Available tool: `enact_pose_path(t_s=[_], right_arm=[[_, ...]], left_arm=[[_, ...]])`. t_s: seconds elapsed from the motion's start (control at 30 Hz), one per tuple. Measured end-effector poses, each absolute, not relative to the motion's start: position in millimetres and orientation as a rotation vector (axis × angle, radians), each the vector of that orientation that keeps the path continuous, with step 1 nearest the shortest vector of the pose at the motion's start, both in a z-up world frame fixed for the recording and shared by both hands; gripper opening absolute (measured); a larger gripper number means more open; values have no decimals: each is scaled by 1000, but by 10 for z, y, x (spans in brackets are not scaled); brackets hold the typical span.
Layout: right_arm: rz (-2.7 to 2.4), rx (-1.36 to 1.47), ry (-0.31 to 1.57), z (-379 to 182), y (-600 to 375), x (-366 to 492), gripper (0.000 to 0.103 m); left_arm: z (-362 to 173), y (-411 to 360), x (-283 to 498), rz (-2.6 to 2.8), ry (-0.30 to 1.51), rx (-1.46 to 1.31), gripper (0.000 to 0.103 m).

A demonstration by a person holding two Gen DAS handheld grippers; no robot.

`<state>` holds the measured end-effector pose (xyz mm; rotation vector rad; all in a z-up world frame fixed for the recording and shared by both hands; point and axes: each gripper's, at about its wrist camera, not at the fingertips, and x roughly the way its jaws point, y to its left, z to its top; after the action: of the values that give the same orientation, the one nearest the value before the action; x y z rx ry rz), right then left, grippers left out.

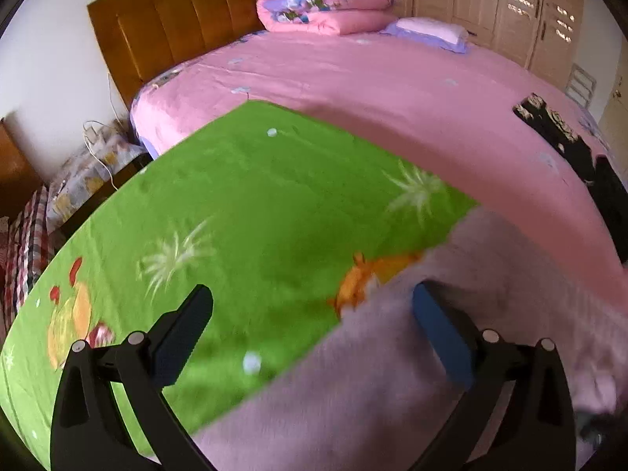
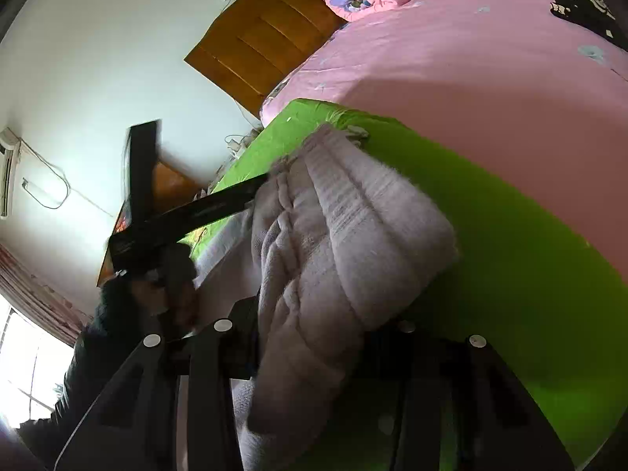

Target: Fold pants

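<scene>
The pants are pale pink, fluffy knit, lying on a green cartoon-print cloth over the work surface. In the left wrist view my left gripper is open, its right finger over the pants' edge and its left finger over the green cloth. In the right wrist view my right gripper is shut on a bunched fold of the pants, lifted off the green cloth. The left gripper shows there as a dark bar reaching the pants from the left.
A bed with a pink sheet lies beyond the cloth, with a folded pink quilt, a pillow and a black garment at the right. A brown headboard and wardrobe doors stand behind. Clutter sits left.
</scene>
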<state>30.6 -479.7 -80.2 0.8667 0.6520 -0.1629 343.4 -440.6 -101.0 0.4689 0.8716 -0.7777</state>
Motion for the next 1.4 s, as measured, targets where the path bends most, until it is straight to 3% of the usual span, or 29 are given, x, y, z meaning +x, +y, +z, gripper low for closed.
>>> enact_pose_path(t_s=[0.1, 0.23, 0.4, 0.47, 0.53, 0.57, 0.73, 0.87, 0.93, 1.03, 1.2, 1.3, 1.4], right_arm=[[-161, 866, 651, -806, -4794, 310, 40], [-155, 870, 648, -814, -4798, 308, 40], [-176, 868, 646, -808, -4806, 321, 41], [-176, 848, 679, -770, -4816, 338, 45], [-264, 782, 725, -639, -4779, 246, 73], [-373, 702, 726, -505, -4743, 120, 74], [-286, 329, 657, 15, -4058, 11, 74], [-91, 145, 816, -235, -3348, 328, 67], [-115, 133, 900, -469, -3367, 327, 60], [-103, 236, 839, -462, -3573, 89, 53], [-113, 224, 759, -247, -3384, 83, 59], [-14, 197, 855, -474, -3198, 305, 68], [23, 236, 853, -524, -3298, 250, 67]], left_arm=[[-1100, -4422, 3611, -775, 931, 421, 102], [-888, -4249, 3509, -768, 790, 332, 102], [-1253, -4327, 3795, -675, 919, 343, 100], [-1147, -4197, 3713, -666, 917, 323, 99], [-845, -4030, 3456, -710, 852, 317, 101], [-698, -3874, 3343, -703, 811, 334, 101], [-736, -3317, 2969, -598, 826, 403, 101], [-1144, -3202, 3011, -552, 959, 405, 102], [-1195, -3085, 3099, -588, 969, 346, 102], [-1213, -3087, 3138, -590, 965, 353, 102], [-1133, -3121, 3045, -581, 959, 349, 102], [-1097, -3123, 2978, -583, 961, 346, 102], [-1059, -3122, 2950, -578, 969, 357, 102]])
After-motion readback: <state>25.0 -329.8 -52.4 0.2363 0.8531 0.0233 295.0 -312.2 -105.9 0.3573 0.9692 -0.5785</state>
